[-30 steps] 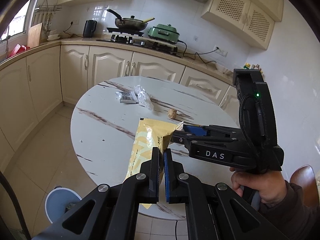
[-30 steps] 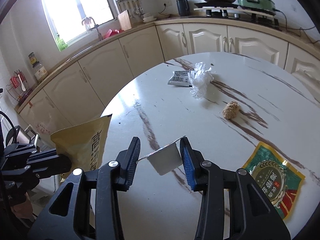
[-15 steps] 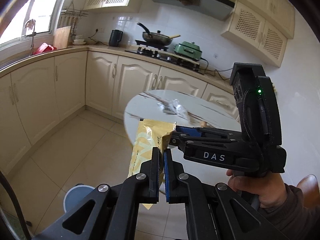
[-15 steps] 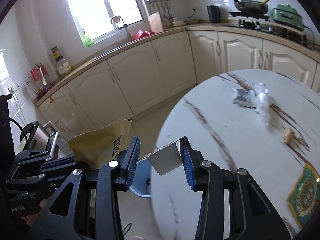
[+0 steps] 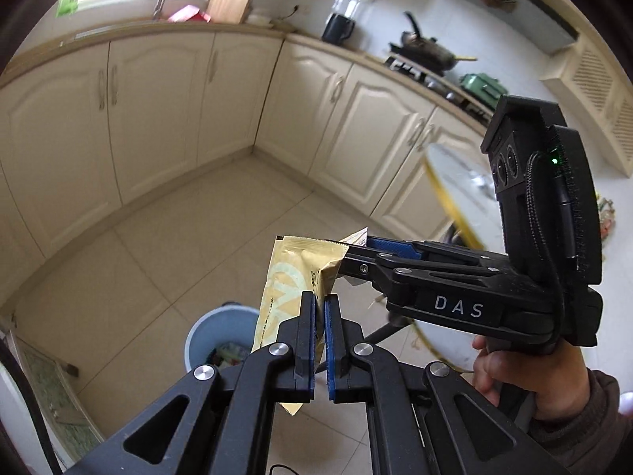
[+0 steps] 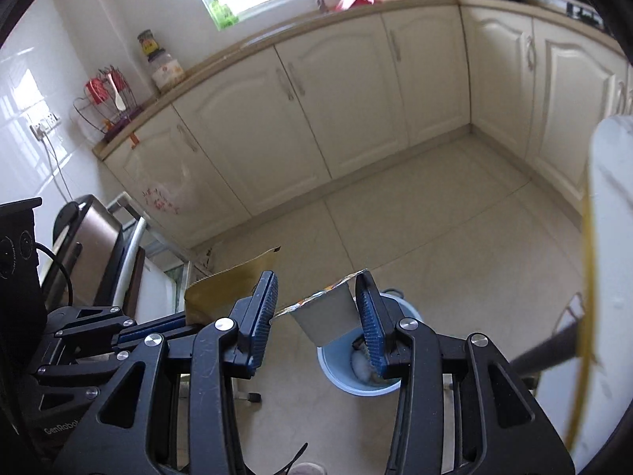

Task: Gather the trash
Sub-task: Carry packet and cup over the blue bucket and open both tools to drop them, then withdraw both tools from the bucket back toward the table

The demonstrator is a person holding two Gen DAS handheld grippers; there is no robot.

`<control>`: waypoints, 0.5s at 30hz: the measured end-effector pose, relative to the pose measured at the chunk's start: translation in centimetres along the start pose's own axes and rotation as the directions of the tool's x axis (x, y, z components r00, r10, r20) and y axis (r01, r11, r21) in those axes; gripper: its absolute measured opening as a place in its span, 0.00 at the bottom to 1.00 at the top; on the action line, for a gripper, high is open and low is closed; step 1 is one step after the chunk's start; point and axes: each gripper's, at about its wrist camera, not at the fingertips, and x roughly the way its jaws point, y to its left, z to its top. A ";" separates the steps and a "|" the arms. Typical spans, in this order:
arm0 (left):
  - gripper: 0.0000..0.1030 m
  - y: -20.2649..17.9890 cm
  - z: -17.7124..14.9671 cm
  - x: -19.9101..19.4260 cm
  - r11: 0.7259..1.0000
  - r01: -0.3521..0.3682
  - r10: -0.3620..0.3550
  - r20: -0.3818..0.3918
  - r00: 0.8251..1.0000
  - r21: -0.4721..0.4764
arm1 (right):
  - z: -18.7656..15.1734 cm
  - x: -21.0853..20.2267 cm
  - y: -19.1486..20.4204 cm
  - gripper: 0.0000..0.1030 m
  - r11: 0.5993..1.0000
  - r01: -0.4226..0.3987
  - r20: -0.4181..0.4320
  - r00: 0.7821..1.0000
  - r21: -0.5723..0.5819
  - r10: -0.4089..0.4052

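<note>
Left wrist view showed the left gripper (image 5: 319,304) with its fingers (image 5: 306,316) nearly closed, pinching a yellow packet (image 5: 294,277) that hung down between them; below and left of the packet a blue bin (image 5: 205,340) stood on the tiled floor (image 5: 190,237), with some rubbish visible inside; the right gripper (image 5: 356,245) reached in from the right, held by a hand (image 5: 530,368), its fingers level with the packet's top corner, a pale scrap of foil showing at their ends; behind it the edge of the white table (image 5: 455,186) appeared, blurred. Right wrist view showed the right gripper (image 6: 316,312) with its fingers (image 6: 368,316) at a medium spread, gripping a small grey cup (image 6: 326,316) tilted on its side, its foil lid (image 6: 312,297) peeled and sticking out toward the left finger; the bin (image 6: 344,372) sat on the floor (image 6: 395,229) directly beneath and beyond the cup; the left gripper (image 6: 158,324) lay at the left with the packet (image 6: 225,289) standing up from its fingers; the table (image 6: 609,237) edge ran down the right side; cream cabinets (image 6: 316,99) lined the far wall.
</note>
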 end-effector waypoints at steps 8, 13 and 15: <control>0.01 2.7 2.3 7.3 0.999 -0.029 0.026 -0.131 0.991 -0.021 | -0.6 8.2 -2.8 0.40 0.998 0.004 -0.106 0.994 0.066 0.003; 0.08 2.8 3.4 9.5 0.997 -0.055 0.047 -0.149 0.988 -0.050 | -1.1 9.9 -4.0 0.49 0.997 0.020 -0.132 0.991 0.074 -0.010; 0.08 2.6 3.5 9.3 0.995 -0.085 0.076 -0.142 0.987 -0.056 | -1.2 9.6 -4.0 0.49 0.997 0.035 -0.124 0.992 0.068 -0.027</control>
